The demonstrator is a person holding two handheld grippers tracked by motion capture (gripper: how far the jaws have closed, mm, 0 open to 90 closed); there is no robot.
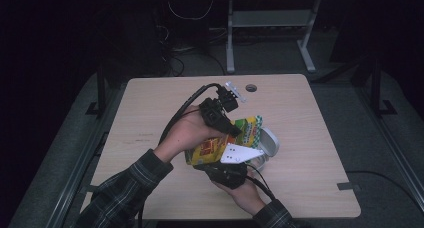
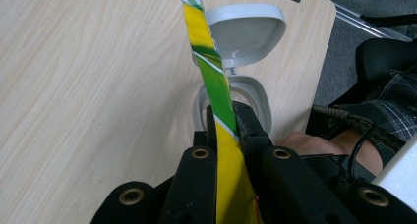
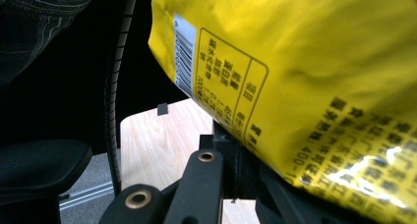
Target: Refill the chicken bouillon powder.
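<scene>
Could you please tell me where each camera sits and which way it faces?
High view: above the person's side, looking down on the table; both forearms and tongs hold a yellow bag.
Left gripper view: on the left tongs, looking along the jaws clamping the bag's edge, a grey tub beyond.
Right gripper view: on the right tongs, beneath the bag.
All share the bag.

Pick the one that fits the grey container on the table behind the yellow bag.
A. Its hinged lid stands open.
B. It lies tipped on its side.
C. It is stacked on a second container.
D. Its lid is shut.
A: in the left gripper view the container's lid is swung up and back, showing its hollow inside, behind the bag pinched in the left gripper.
</scene>
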